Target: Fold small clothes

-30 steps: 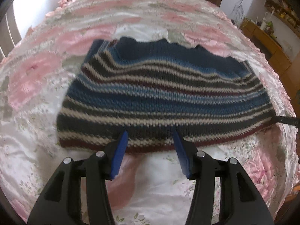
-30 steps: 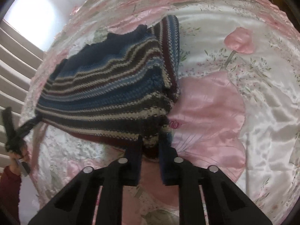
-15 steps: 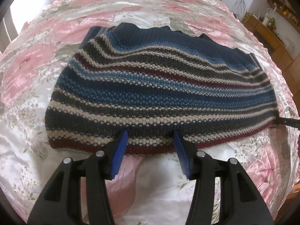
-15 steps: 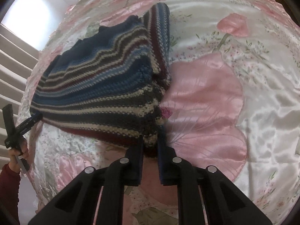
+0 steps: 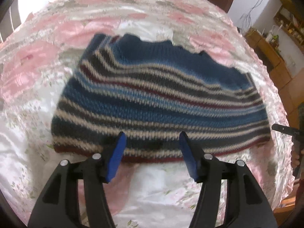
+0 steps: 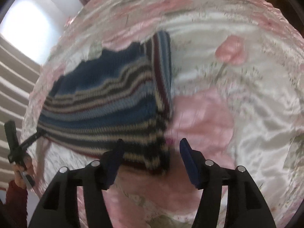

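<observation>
Right gripper (image 6: 151, 156) has let go since half a second ago: jaws then pinched on the striped sweater (image 5: 157, 102), now wide and empty at its near right corner. Left gripper (image 5: 151, 151) jaws wide, holding nothing, over the near hem. Sweater lies flat on the floral satin counter cloth (image 5: 38, 87), one fold apparently laid; further folds likely remain. No legible writing.

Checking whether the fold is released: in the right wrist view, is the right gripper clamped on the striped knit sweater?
No, the right gripper stands with its jaws wide apart, and the striped knit sweater lies on the floral bedspread.
</observation>
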A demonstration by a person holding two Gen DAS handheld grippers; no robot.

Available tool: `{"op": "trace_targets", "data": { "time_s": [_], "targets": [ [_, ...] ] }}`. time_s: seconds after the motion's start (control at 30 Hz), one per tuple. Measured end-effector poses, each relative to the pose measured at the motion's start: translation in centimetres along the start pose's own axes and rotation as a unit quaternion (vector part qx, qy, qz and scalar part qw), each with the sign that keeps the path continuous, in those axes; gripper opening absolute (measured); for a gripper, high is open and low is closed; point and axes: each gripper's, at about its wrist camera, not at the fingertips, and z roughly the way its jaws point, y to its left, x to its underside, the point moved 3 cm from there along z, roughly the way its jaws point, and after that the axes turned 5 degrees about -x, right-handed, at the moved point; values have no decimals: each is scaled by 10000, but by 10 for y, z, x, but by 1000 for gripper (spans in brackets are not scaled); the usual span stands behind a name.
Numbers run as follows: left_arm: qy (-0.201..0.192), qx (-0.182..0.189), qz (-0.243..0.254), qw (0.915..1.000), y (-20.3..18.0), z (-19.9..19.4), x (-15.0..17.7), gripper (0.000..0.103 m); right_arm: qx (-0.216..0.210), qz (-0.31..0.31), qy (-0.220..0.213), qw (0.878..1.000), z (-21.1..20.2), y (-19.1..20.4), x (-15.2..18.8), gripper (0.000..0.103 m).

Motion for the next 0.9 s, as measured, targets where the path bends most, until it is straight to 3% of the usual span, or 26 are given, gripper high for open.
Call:
{"op": "trace_targets", "data": {
  "time_s": [0.03, 0.1, 0.4, 0.67, 0.73, 0.8, 0.9],
  "targets": [
    [-40, -11, -1, 10000, -1, -1, -4, 59, -9, 35, 20, 10000, 2, -1, -6, 70],
    [-91, -69, -47, 9999, -1, -1, -13, 59, 1, 96, 74, 9999, 9, -2, -19, 74],
    [-39, -298, -64, 9995, 5, 23, -43, 59, 6, 348, 279, 9990, 43, -12, -39, 74],
    [120, -359, -70, 9993, 17, 43, -44, 59, -75, 474, 371, 9982, 64, -21, -36, 73],
    [124, -362, -16, 9993, 17, 45, -43, 59, -155, 508, 343, 9980, 66, -23, -36, 69],
    [124, -369, 37, 9992, 17, 46, -41, 60, -304, 514, 343, 9976, 69, -21, -36, 55],
    [135, -384, 81, 9991, 17, 47, -40, 60, -449, 555, 342, 9969, 74, -17, -35, 44]
  ]
}}
